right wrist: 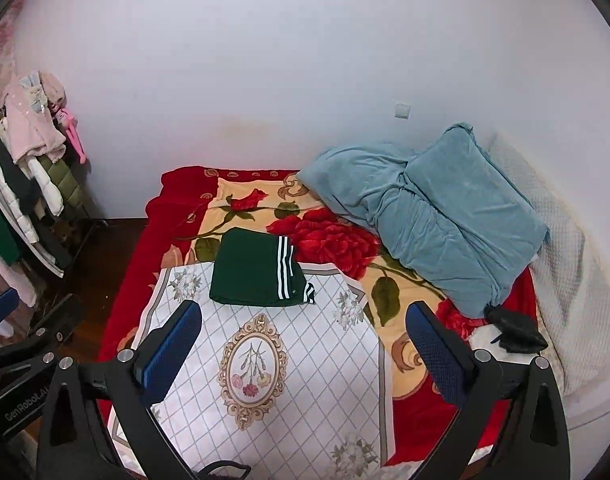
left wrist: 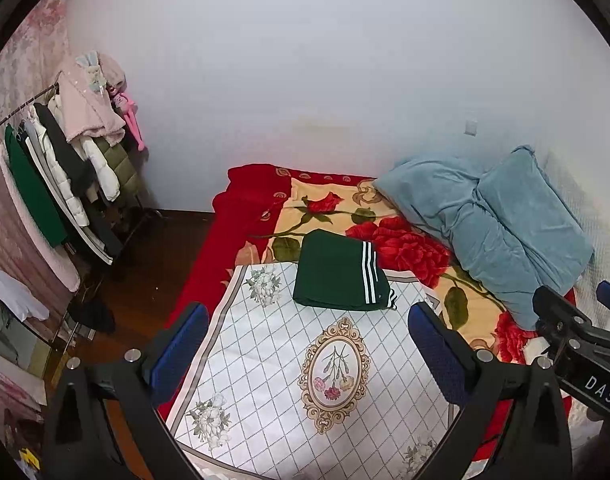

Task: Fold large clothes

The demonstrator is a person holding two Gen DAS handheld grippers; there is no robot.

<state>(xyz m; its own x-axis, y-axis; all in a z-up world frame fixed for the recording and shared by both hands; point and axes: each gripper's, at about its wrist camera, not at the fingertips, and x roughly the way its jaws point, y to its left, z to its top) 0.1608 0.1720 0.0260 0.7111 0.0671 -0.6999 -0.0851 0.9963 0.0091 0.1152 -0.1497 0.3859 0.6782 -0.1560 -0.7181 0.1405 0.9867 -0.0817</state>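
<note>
Both hand-held grippers, left (left wrist: 305, 344) and right (right wrist: 301, 340), hang wide open and empty; a careless grab risks undoing the folded green track garment (left wrist: 341, 276) on the bed (left wrist: 201, 264).

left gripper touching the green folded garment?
Apart. Left wrist view: left gripper is open, and bare white cloth lies between its fingertips and the green folded garment.
</note>
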